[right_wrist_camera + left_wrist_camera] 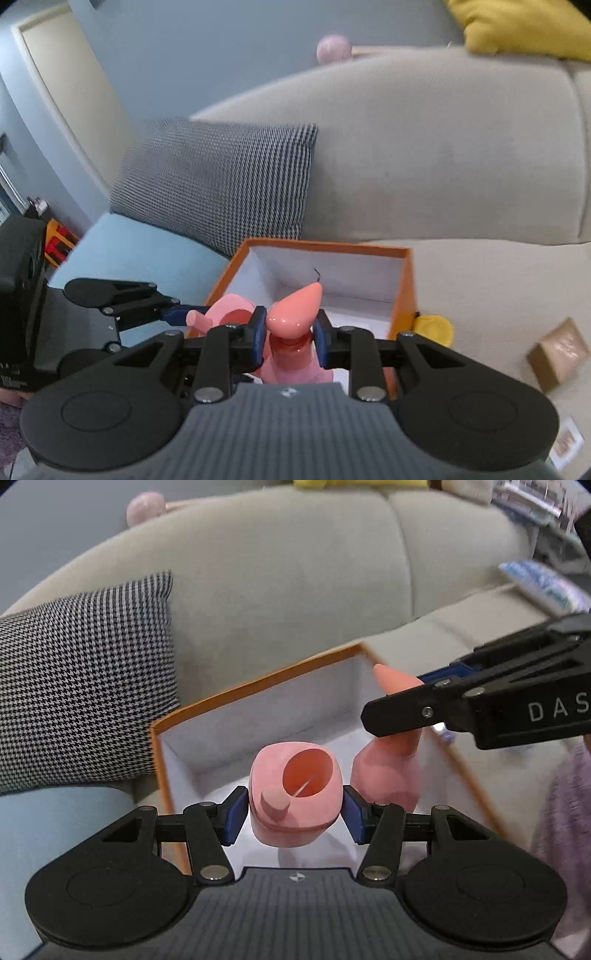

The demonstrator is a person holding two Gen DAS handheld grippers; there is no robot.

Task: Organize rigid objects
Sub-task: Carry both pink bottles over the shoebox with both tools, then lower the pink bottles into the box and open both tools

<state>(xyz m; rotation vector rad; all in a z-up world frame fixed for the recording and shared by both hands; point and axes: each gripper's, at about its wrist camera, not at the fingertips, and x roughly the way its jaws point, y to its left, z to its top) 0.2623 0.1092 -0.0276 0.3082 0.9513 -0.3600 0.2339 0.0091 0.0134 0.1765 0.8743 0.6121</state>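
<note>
An orange box (258, 681) with a white inside sits on the sofa seat; it also shows in the right wrist view (402, 291). My left gripper (295, 812) is shut on a pink hollow ring-shaped piece (295, 794) and holds it over the box's near part. My right gripper (290, 332) is shut on a pink bottle-like piece with a pointed top (295, 310) over the box. In the left wrist view that piece (388, 771) and the right gripper's fingers (399, 712) are at the right. The pink ring piece (221, 314) shows left of my right gripper.
A houndstooth cushion (81, 679) leans on the beige sofa back (295, 583) left of the box. A light blue cushion (140, 254) lies at the left. A yellow round item (436, 328) and a brown small box (557, 350) lie on the seat at the right.
</note>
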